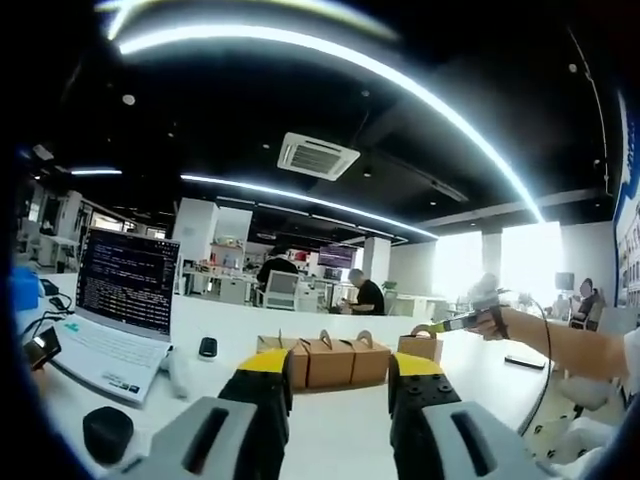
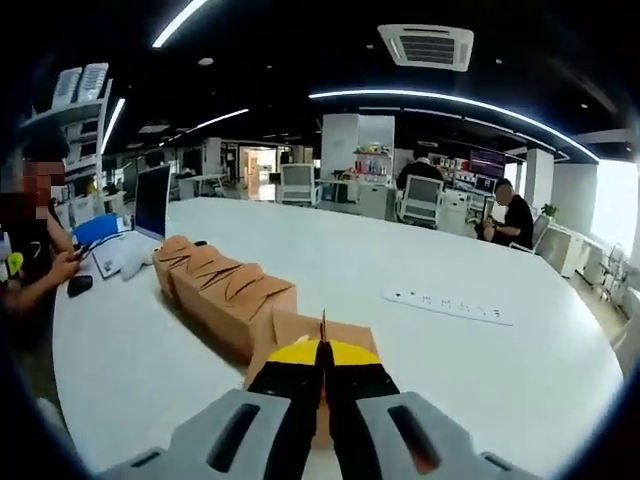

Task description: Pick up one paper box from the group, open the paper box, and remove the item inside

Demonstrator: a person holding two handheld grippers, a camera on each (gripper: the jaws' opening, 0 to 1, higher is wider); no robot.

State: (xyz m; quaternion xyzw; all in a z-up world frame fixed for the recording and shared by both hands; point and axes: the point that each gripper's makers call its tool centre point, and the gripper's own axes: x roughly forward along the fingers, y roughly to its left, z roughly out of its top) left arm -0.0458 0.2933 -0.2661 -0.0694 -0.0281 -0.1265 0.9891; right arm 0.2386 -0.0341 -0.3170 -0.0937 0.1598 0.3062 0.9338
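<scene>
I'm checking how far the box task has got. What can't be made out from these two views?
- Nearest box, right gripper view: the right gripper hides the handle it pinches.
- Box contents: the boxes are closed.
- Box row's ends, left gripper view: behind the left gripper.
- Laptop text: too small.

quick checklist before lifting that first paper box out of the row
1. Right gripper shut on the near paper box's top handle: ok.
2. Left gripper open and free: ok.
3. Picked box apart from the row of boxes: not ok, it sits against the next one.
4. Grip depth on the handle: cannot tell.
5. Bare table beside the box for opening it: ok.
6. Power strip away from the box: ok.
</scene>
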